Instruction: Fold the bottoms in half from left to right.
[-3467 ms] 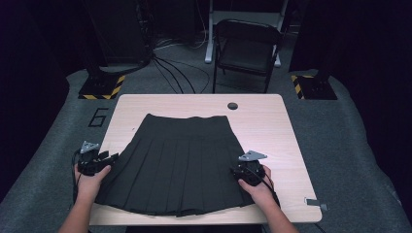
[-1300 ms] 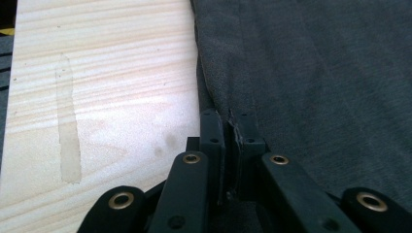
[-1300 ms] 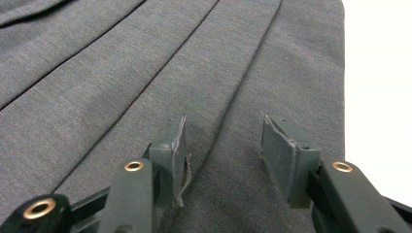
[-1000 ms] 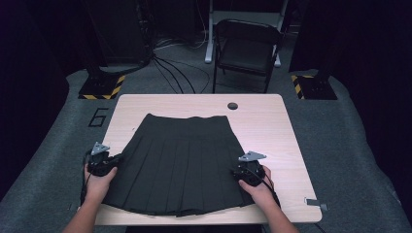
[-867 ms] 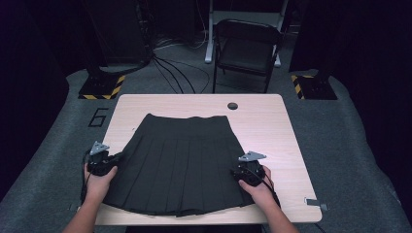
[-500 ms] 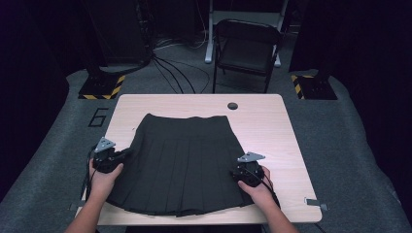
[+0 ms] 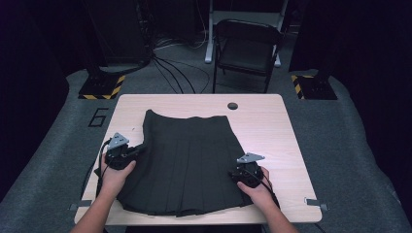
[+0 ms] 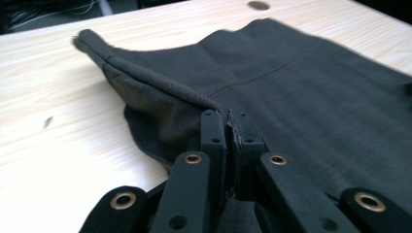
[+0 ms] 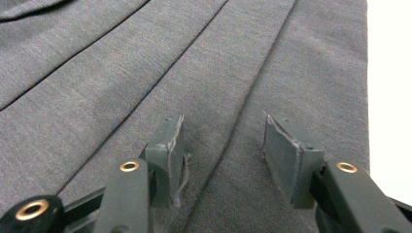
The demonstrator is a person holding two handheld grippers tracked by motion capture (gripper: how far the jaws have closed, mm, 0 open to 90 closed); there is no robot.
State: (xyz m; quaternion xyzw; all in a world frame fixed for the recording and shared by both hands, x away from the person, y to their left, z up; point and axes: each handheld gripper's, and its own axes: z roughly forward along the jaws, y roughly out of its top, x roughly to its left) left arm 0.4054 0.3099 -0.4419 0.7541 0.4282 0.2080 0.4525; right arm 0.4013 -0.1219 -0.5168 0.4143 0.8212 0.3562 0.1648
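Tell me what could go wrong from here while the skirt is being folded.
1. The left tongs pinch only a thin bit of the skirt's side edge; the cloth could slip out as it is drawn over.
2. The right tongs stand open over the pleats, pressing nothing, so the whole skirt may slide across the table instead of folding.
3. The lifted edge sags toward the waistband corner, so the fold may come out uneven.

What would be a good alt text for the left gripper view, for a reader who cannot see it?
The left claw, seen from just behind its two black jaws, is shut on the edge of a dark grey pleated skirt and lifts that edge off a light wooden table. The rest of the skirt lies flat, reaching toward a round hole near the table's far edge.
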